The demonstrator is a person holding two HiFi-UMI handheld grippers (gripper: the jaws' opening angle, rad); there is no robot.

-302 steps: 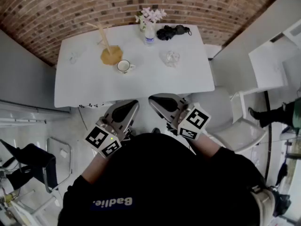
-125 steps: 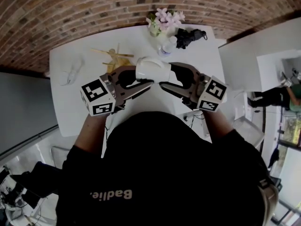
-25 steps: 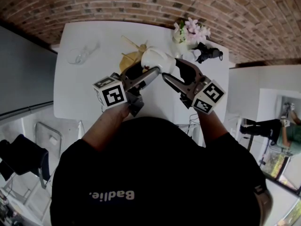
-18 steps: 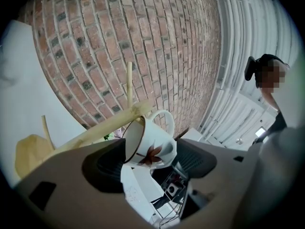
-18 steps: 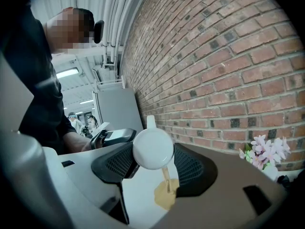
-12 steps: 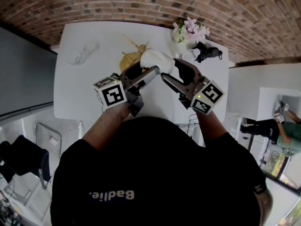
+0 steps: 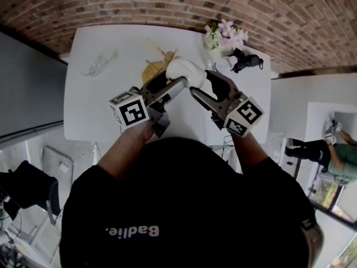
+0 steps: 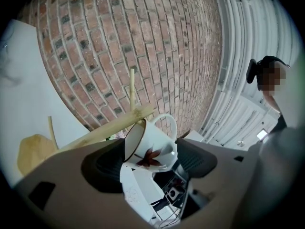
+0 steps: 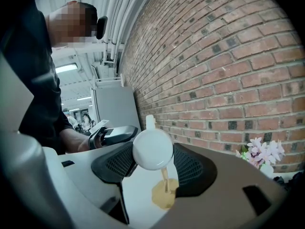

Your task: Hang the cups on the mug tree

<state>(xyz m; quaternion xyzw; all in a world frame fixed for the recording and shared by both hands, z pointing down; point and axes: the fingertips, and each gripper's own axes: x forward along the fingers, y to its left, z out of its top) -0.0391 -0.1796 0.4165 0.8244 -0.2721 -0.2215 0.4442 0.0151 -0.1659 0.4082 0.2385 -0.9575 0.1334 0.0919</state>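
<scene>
Off table [image 7: 89,105] now, cup [image 7: 187,71] between left hand-held gripper [image 7: 170,82] and right hand-held gripper [image 7: 201,83]

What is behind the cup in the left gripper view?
A slanted peg of the mug tree runs behind the cup's rim, with brick wall beyond. Lower down, the cup covers the rest.
</scene>
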